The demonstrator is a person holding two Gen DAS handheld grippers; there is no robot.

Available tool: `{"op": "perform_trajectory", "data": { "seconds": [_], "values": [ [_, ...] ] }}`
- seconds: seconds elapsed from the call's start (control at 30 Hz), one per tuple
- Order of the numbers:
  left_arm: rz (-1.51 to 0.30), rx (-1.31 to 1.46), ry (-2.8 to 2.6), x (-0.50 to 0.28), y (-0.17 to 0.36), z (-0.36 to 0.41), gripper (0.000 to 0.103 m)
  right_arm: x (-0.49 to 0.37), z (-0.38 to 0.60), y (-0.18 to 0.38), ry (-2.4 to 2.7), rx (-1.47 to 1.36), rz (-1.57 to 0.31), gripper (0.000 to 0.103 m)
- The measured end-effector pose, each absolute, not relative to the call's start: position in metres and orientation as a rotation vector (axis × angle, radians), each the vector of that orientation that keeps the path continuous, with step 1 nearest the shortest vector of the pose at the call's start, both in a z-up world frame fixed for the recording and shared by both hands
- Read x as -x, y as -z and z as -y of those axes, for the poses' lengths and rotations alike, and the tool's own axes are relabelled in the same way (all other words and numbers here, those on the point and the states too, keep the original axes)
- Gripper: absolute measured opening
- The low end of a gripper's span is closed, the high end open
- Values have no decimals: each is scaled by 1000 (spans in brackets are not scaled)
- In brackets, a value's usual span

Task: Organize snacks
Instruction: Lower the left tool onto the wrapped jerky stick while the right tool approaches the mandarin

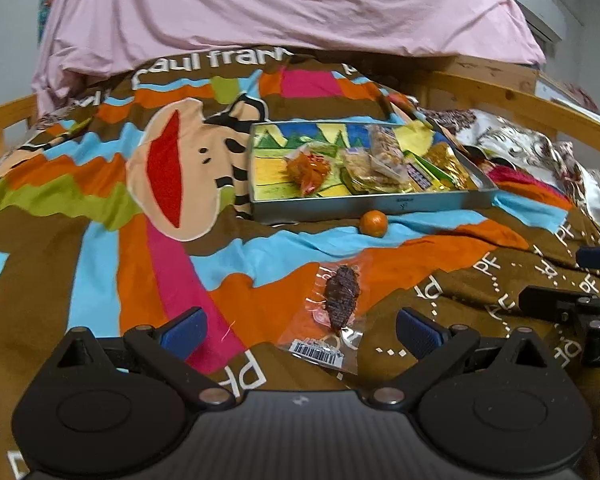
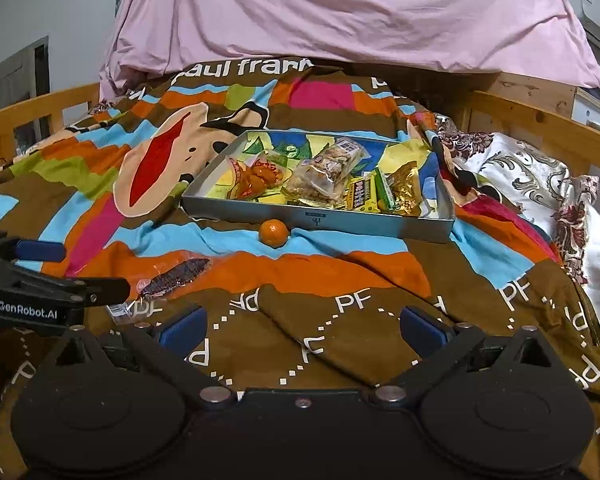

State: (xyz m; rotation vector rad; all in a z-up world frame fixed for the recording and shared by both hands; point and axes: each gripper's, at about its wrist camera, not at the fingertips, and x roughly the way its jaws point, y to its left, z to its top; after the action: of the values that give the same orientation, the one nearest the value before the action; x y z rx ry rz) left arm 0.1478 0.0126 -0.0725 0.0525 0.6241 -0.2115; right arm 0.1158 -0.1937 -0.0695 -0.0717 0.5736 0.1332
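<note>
We see a bed (image 2: pixel 520 108) covered by a bright patterned quilt (image 1: pixel 100 240), and on it a shallow tin tray (image 2: pixel 340 222) holding several wrapped snacks (image 2: pixel 324 178). Just in front of the tray's near wall sits a small orange (image 1: pixel 373 222), touching nothing else. Nearer to us lies a clear packet with a dark snack (image 1: pixel 342 298), flat on the quilt. Our left hand-held gripper (image 1: pixel 300 334) hovers over that packet with fingers spread wide, empty; our right hand-held gripper (image 2: pixel 302 330) is likewise spread and empty.

A patterned duvet (image 2: pixel 340 280) covers the wooden bed frame (image 2: pixel 540 120), pink sheet (image 2: pixel 340 12) behind.
</note>
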Motion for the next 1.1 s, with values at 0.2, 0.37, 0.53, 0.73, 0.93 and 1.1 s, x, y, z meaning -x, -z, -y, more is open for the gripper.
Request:
{"op": "perform_trajectory", "data": {
  "seconds": [0.2,0.37,0.53,0.73,0.93,1.1],
  "values": [
    [-639,-34,262,-161,76,-16,103,-122,191,73,-136,97,-580,102],
    [-641,-44,299,-167,79,-16,103,-132,190,77,-131,115,-587,102],
    [-640,-73,334,-173,82,-11,103,-136,189,80,-127,128,-601,102],
    [-657,-121,355,-181,89,-3,103,-139,185,84,-130,149,-612,102],
    [-669,-134,370,-194,94,2,103,-147,181,88,-129,180,-610,102],
    [-686,-127,392,-204,100,5,103,-167,182,90,-137,194,-611,102]
  ]
}}
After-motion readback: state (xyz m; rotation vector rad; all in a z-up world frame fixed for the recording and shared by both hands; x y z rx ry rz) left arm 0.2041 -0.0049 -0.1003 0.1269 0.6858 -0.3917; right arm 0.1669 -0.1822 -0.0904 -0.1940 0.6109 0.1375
